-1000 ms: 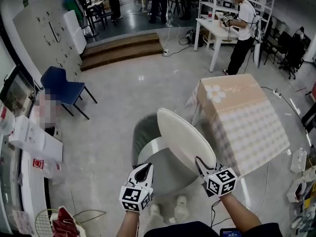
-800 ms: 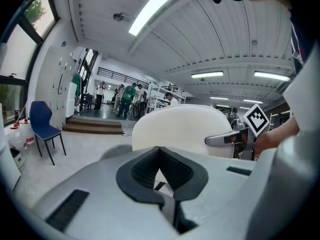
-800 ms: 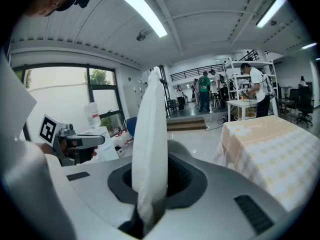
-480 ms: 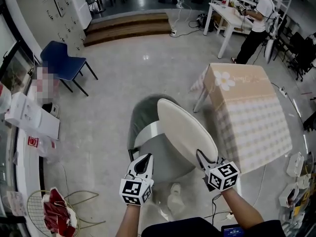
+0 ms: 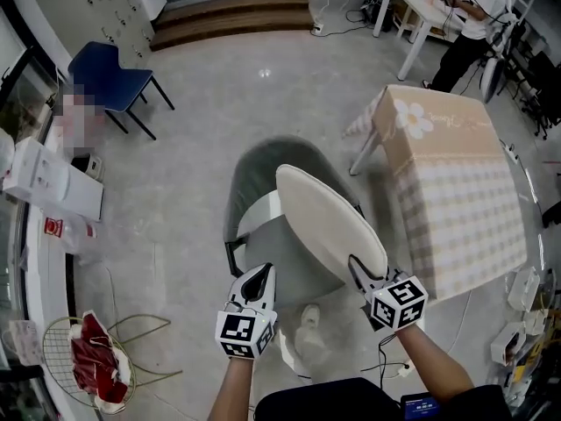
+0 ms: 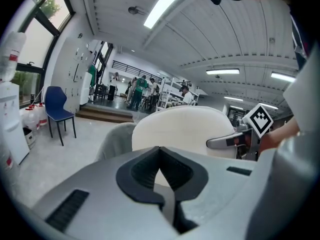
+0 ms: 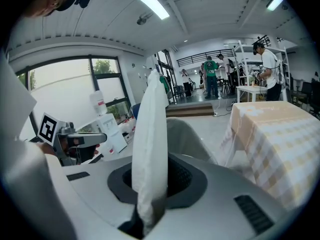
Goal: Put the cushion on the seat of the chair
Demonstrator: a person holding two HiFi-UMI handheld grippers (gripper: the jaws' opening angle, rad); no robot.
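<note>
We hold the cushion (image 5: pixel 329 226) up on its edge over the chair (image 5: pixel 254 174). It is not lying on the seat. It is a pale cream disc, tilted, with its near rim low by our right hand and its far rim rising across the seat toward the grey-green backrest.

The right tongs (image 5: pixel 358 272) are closed on that near rim. In the right gripper view the soft edge of the cushion is pinched flat between the two pads and stands up from them like a blade.

The left tongs (image 5: pixel 259 275) hover over the near left edge of the seat, just beside the cushion and apart from it. Their tips meet and they have hold of nothing (in the left gripper view the face of the cushion fills the space behind the closed tips, with the right tongs at its far side).

The chair stands on a pale, glossy floor (image 5: pixel 193 121). To its right, close by, is a table (image 5: pixel 456 191) under a beige checked cloth, with a flower printed near its far left corner. A blue chair (image 5: pixel 110 67) stands well apart at the upper left. A wire basket (image 5: pixel 66 345) with something red in it lies on the floor near our left side. At the far right a person (image 5: pixel 473 24) in a white top stands by a white table (image 5: pixel 412 3).
</note>
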